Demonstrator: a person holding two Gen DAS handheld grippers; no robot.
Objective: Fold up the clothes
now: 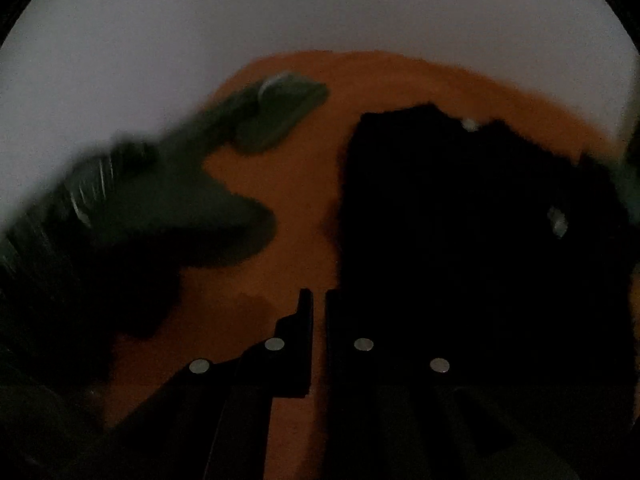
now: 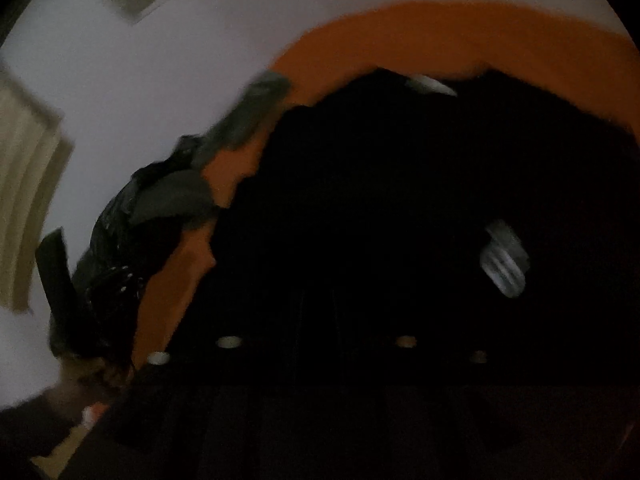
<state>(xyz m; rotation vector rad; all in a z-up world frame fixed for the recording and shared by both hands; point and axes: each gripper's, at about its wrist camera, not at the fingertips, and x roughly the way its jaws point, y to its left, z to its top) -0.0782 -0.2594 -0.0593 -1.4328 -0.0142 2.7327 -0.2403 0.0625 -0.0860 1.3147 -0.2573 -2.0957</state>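
Observation:
A black garment (image 1: 460,216) lies on an orange surface (image 1: 300,184), with a small pale tag (image 1: 557,222) on it. My left gripper (image 1: 319,300) hovers at the garment's left edge, its fingers nearly together with a thin empty gap. In the right wrist view the same black garment (image 2: 380,220) fills most of the frame, with a white label (image 2: 505,260) and a collar tag (image 2: 432,84). My right gripper (image 2: 318,320) is black against the black cloth and its fingers are too dark to make out.
A pile of dark green and grey clothes (image 1: 168,192) lies to the left on the orange surface, also in the right wrist view (image 2: 168,196). A pale wall (image 1: 280,8) stands behind. A folded grey-green piece (image 1: 280,112) sits at the back.

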